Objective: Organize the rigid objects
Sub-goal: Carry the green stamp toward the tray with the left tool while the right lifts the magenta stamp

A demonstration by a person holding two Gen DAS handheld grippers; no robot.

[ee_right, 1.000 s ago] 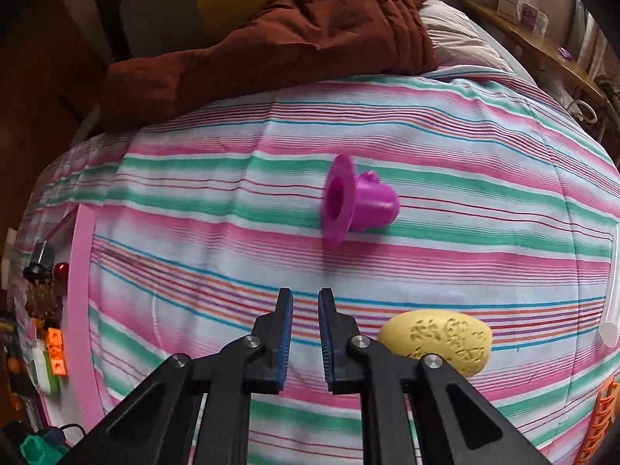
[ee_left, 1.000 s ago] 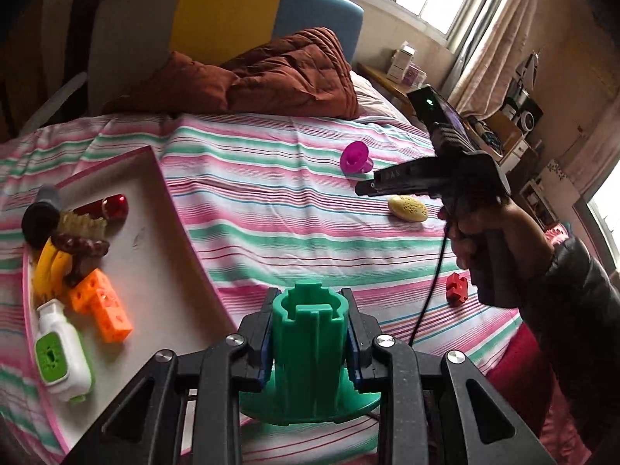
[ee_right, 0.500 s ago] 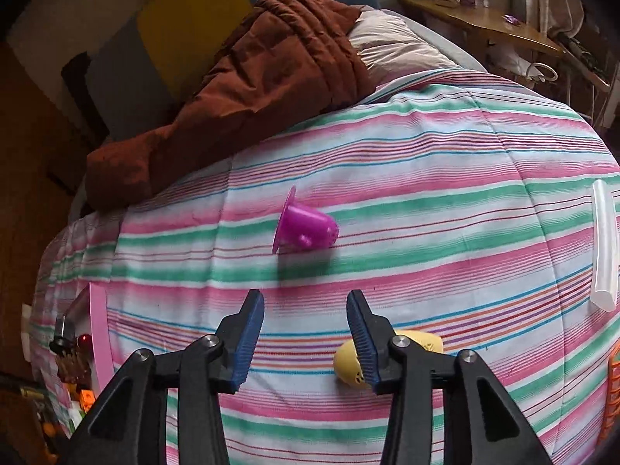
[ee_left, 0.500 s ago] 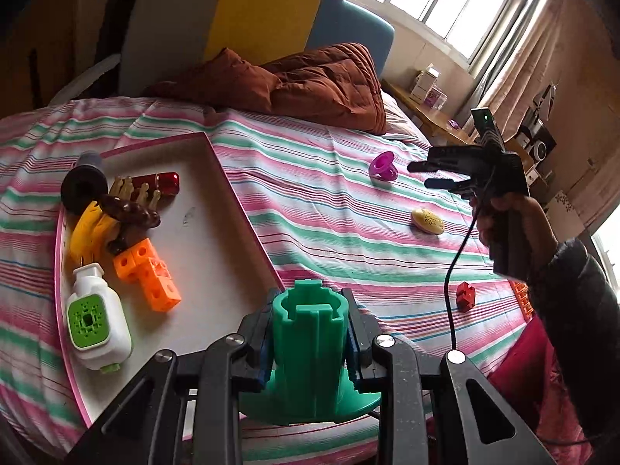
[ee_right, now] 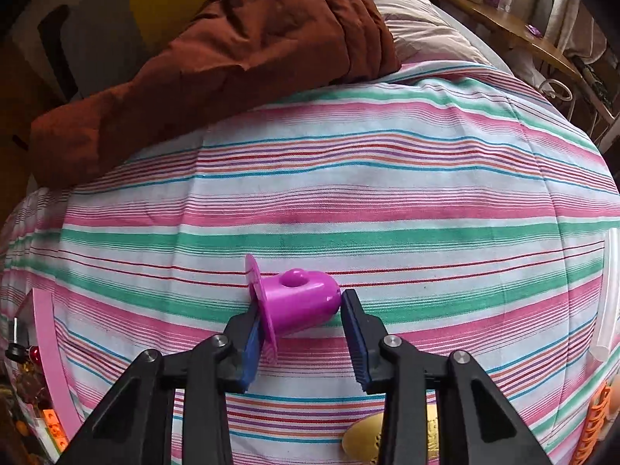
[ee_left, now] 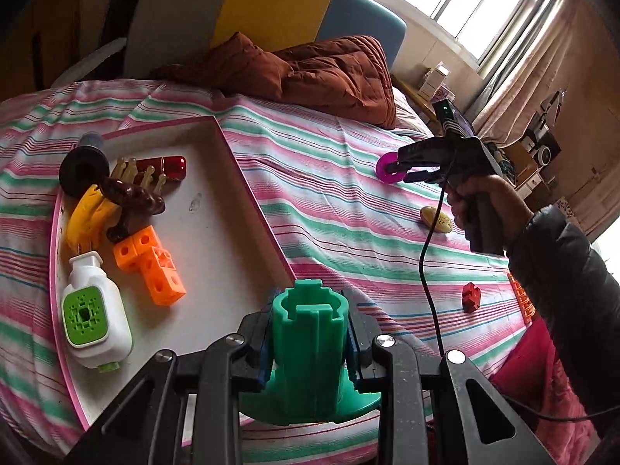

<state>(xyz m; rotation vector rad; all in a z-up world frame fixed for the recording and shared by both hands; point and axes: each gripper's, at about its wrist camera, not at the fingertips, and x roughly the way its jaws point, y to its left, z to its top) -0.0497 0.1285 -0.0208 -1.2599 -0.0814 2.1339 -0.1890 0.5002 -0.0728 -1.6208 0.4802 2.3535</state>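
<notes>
Purple cap [ee_right: 298, 302] lies sideways between my closing right gripper [ee_right: 302, 333] pads, apparently not yet pinched; left gripper [ee_left: 310, 348] clamps green piece [ee_left: 310, 345] for the tray [ee_left: 248, 201]

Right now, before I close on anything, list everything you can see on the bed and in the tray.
Tray: 1, white with pink rim, bed's left.
In it: black funnel, red cylinder, yellow bananas, brown piece, orange block, white-green bottle.
Purple funnel: 1, lying on its side on the sheet.
Yellow oval: 1, sheet.
Red block: 1, sheet.
Brown quilt: 1, bed head.
Green funnel: 1, in left gripper.
Right gripper: closing around purple funnel.
</notes>
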